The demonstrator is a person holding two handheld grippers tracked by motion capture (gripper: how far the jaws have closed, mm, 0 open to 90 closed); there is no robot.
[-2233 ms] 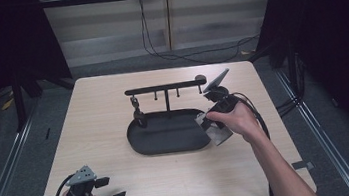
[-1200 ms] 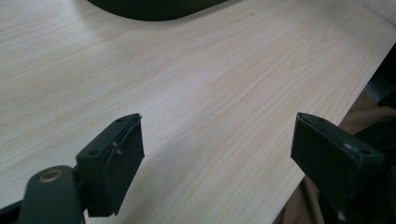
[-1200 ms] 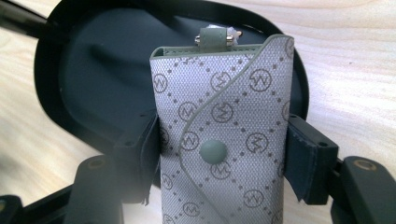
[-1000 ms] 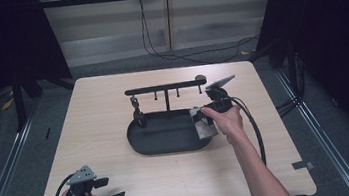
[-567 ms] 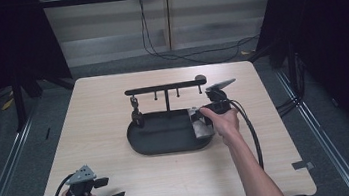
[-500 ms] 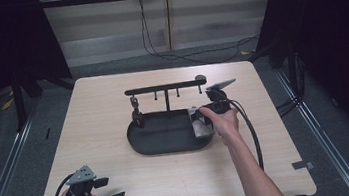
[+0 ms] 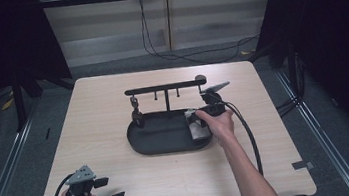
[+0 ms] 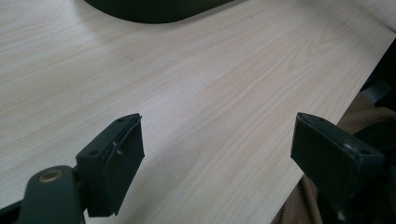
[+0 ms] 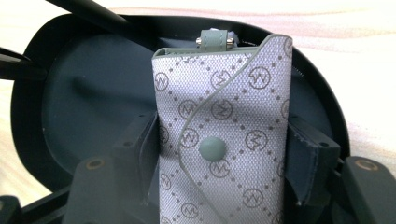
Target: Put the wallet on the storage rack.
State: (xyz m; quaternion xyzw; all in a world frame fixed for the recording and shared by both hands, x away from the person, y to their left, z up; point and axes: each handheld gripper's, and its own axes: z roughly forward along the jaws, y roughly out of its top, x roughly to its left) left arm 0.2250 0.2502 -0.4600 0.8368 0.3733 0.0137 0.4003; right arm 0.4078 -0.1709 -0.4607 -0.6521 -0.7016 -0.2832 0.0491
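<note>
A grey patterned pouch point(image 9: 224, 135) with a green snap button sits between the jaws of my right gripper point(image 9: 223, 154), which is shut on it. In the high view the pouch point(image 7: 198, 130) is over the right end of the black oval tray point(image 7: 160, 142), with the right gripper point(image 7: 200, 120) held by a hand. A black stand with a crossbar point(image 7: 163, 87) rises from the tray's far side. My left gripper point(image 7: 108, 191) rests open near the table's front left corner, its jaws point(image 8: 217, 158) wide apart over bare wood.
The light wooden table point(image 7: 112, 100) has free room around the tray. A cable point(image 7: 247, 134) trails from the right gripper toward the front edge. The tray's edge point(image 8: 154, 9) lies far ahead in the left gripper view. Dark floor surrounds the table.
My right gripper has moved left and slightly toward the tray, bringing the pouch over the tray's right end. The left gripper has stayed in place.
</note>
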